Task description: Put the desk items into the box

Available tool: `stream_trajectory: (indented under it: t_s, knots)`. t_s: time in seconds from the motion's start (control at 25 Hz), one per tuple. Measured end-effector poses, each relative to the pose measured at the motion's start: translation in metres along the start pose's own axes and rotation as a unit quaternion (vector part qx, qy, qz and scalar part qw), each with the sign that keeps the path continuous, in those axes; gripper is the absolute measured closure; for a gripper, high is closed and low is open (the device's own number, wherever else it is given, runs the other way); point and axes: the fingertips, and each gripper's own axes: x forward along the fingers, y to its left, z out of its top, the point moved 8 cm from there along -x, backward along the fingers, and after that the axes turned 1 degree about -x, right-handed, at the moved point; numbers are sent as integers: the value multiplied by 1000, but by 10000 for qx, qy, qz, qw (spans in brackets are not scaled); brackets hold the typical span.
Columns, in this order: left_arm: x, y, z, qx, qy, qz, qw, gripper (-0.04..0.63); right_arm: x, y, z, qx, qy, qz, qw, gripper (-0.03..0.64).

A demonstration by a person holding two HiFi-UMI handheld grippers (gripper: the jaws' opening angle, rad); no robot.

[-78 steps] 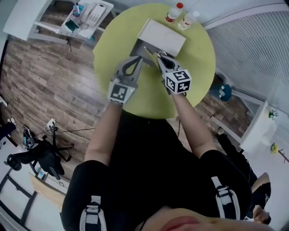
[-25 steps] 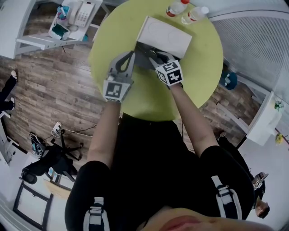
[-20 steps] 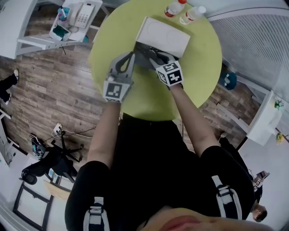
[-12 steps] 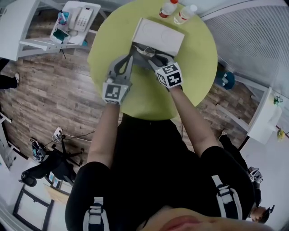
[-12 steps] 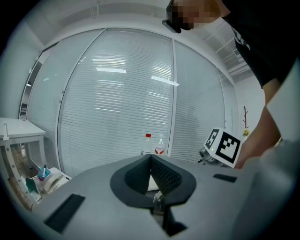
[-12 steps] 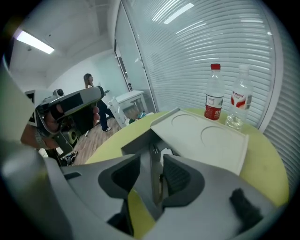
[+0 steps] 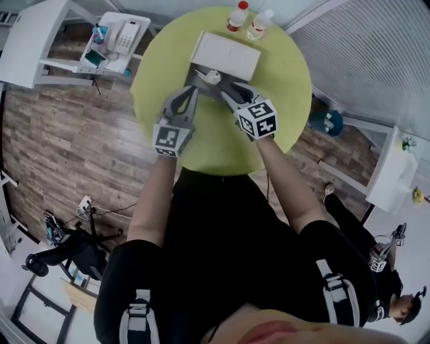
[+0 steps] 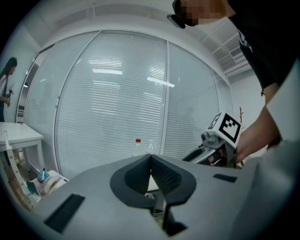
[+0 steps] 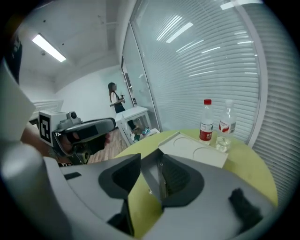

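Apparently a release: right claw [image 9: 150, 164] has just been opening and stands spread, nothing pinched; left claw [image 8: 150, 158] pressed together. A white item [image 7: 212, 76] lies in the box [image 7: 225, 54], far across the table [image 7: 282, 101]. Any withdrawal should run straight, clear of the box wall.

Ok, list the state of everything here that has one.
Box: open, lid swung back.
Red-capped bottle: upright, capped.
Clear bottle: upright, capped.
Left hand-held gripper: shut, nothing in it.
Right hand-held gripper: open, jaws have just been opening, nothing gripped between them.
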Motion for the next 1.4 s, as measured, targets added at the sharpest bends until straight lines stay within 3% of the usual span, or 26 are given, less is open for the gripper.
stream_trajectory:
  t_s: [0.2, 0.44, 0.68, 0.92, 1.4]
  knots:
    - [-13, -31, 19, -6, -24, -154, 9999, 583, -47, 22, 27, -320, -615, 219, 9974, 471]
    - [-28, -68, 54, 43, -197, -410, 9990, 583, -105, 53, 51, -791, -1405, 534, 9855, 489]
    - [-54, -105, 93, 111, -377, -657, 9971, 584, -156, 79, 59, -1291, -2025, 549, 9692, 565]
    - [-81, -142, 115, 251, -561, -838, 9946, 584, -194, 105, 54, -1688, -2373, 681, 9542, 600]
    - [-100, -171, 122, 418, -677, -927, 9925, 584, -219, 124, 43, -1642, -2518, 827, 9502, 601]
